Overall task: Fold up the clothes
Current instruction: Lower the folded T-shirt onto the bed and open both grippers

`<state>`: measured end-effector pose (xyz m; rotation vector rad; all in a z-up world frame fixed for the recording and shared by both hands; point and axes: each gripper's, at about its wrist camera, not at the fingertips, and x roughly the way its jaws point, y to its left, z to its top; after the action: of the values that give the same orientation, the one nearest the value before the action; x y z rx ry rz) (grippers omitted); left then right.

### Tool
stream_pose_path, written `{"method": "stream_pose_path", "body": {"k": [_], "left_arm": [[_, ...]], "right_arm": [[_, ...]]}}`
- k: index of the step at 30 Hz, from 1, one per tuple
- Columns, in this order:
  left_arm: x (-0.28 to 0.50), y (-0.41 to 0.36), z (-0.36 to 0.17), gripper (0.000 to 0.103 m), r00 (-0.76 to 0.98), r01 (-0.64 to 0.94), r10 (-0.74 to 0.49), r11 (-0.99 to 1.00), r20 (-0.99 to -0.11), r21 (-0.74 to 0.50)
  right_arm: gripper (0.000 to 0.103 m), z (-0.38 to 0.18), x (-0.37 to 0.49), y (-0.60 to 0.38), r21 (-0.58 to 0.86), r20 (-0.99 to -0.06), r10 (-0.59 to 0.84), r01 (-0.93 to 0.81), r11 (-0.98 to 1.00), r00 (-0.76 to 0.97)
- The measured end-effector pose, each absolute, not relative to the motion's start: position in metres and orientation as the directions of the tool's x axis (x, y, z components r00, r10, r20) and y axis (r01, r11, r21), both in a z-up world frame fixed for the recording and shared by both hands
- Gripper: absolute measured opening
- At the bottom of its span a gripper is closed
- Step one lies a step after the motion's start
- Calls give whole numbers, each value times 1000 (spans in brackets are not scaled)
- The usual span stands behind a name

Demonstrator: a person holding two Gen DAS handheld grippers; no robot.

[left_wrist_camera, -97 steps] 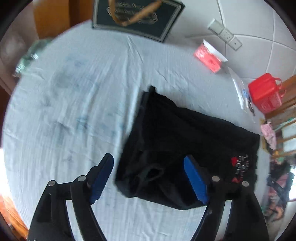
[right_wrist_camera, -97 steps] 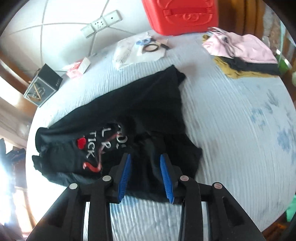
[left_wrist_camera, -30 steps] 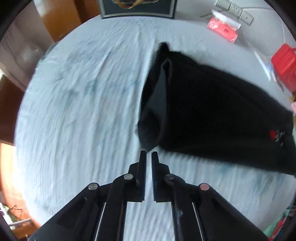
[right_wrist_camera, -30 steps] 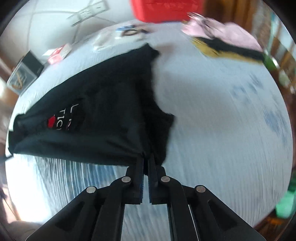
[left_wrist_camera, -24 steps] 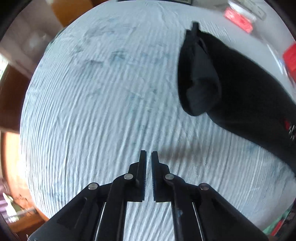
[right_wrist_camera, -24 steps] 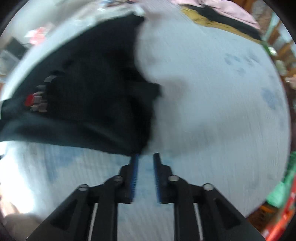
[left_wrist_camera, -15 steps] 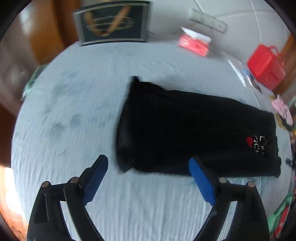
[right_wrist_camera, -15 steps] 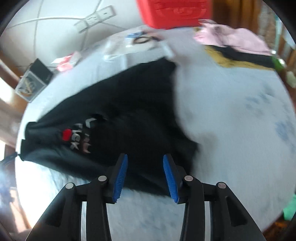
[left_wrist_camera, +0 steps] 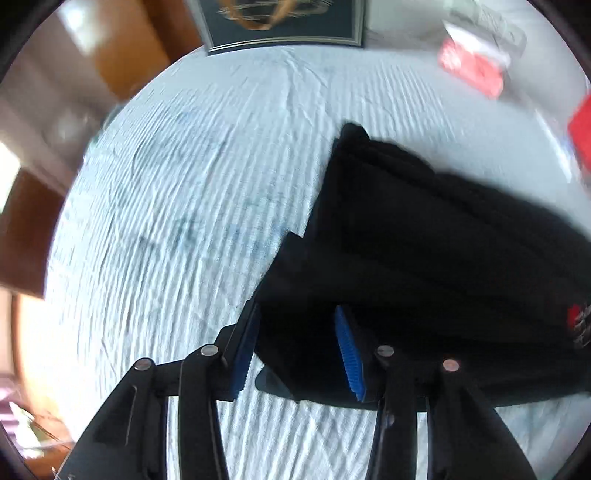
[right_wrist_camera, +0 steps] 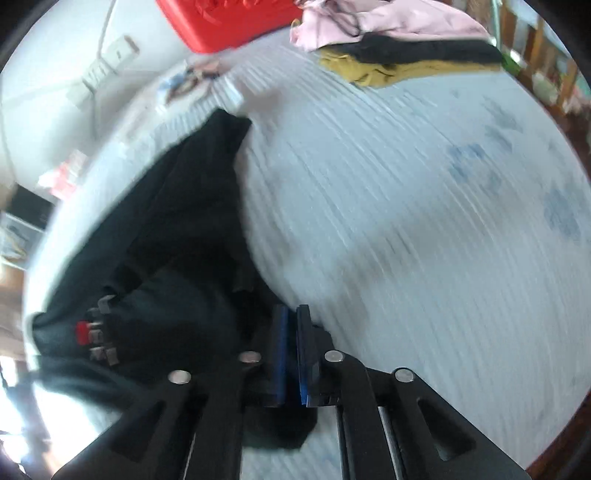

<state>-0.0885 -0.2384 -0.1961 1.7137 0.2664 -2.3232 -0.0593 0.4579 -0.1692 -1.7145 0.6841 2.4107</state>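
A black T-shirt (left_wrist_camera: 424, 251) with a red and white print lies folded lengthwise on a pale blue ribbed bedsheet (left_wrist_camera: 177, 229). My left gripper (left_wrist_camera: 299, 332) is open, its blue pads straddling the shirt's near left corner. In the right wrist view the same shirt (right_wrist_camera: 184, 229) runs from centre to lower left. My right gripper (right_wrist_camera: 291, 332) is shut on the shirt's near right edge, and black cloth bunches around its fingers.
A dark framed picture (left_wrist_camera: 280, 22) and a red packet (left_wrist_camera: 472, 70) lie at the far edge. A red box (right_wrist_camera: 229, 18), a white power strip (right_wrist_camera: 107, 62) and a pile of pink, black and mustard clothes (right_wrist_camera: 399, 48) sit beyond the shirt.
Both grippers came down onto the shirt's near edge. My right gripper closed on the cloth. My left gripper narrowed but stays open around the corner.
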Motion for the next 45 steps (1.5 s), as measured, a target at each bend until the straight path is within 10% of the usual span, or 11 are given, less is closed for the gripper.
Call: {"method": "stream_pose_path", "body": {"k": [5, 26, 29, 34, 45], "left_arm": [[-84, -206, -173, 81, -335, 181, -8, -982, -942, -56], [-68, -186, -219, 98, -241, 228, -95, -973, -966, 38], [-66, -185, -217, 98, -234, 253, -111, -966, -966, 50], [-59, -177, -204, 86, -259, 271, -111, -962, -959, 39], [-37, -34, -175, 89, -316, 169, 134, -966, -939, -194]], "right_arm": [[27, -165, -31, 449, 342, -902, -204, -339, -877, -381], [39, -177, -126, 443, 266, -929, -176, -259, -929, -324], [3, -171, -133, 421, 182, -942, -124, -163, -970, -310], [1, -144, -96, 413, 257, -929, -210, -123, -959, -305], [30, -118, -85, 444, 203, -910, -182, -16, -979, -372]]}}
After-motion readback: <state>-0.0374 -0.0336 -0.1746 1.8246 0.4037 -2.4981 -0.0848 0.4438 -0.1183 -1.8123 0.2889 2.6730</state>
